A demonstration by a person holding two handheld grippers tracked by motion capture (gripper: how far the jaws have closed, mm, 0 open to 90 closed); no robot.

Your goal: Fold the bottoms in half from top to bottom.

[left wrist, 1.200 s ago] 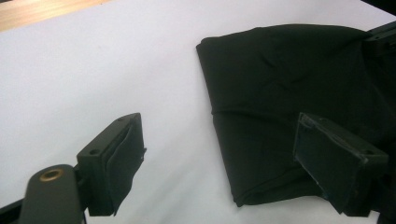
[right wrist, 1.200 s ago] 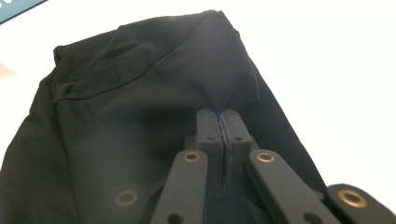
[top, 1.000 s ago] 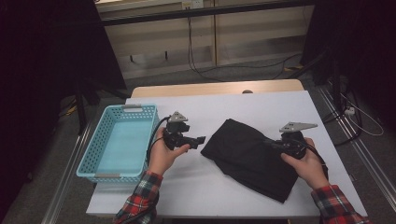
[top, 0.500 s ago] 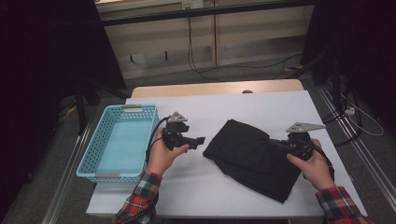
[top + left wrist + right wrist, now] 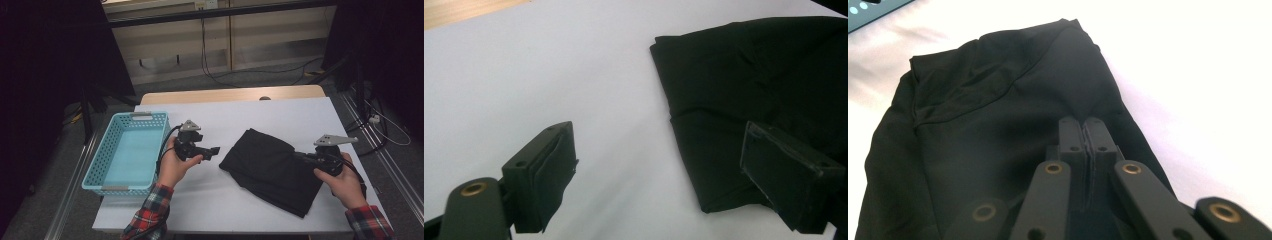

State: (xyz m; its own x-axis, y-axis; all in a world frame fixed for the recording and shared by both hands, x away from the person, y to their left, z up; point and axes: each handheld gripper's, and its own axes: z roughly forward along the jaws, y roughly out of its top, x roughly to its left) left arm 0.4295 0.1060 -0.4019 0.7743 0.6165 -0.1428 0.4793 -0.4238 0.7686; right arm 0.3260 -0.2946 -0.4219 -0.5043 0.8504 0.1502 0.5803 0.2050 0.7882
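A folded black cloth [image 5: 270,167] lies on the white table [image 5: 280,115], right of centre. My right gripper [image 5: 298,156] reaches in from the right, and its jaws are shut on the cloth's right edge. In the right gripper view the jaws [image 5: 1083,125] meet over the cloth [image 5: 998,115], which puckers at their tips. My left gripper [image 5: 216,150] is held just left of the cloth's left corner, open. In the left gripper view its jaws [image 5: 659,165] stand wide apart above bare table, and the right one overlaps the cloth [image 5: 749,75].
A light blue plastic basket [image 5: 100,172] stands empty at the table's left edge. A wooden strip [image 5: 230,95] runs along the far edge. Cables lie on the floor beyond the table.
My right hand has drifted slightly to the right and toward the person, and the cloth has shifted a little with it. The left hand has stayed put.
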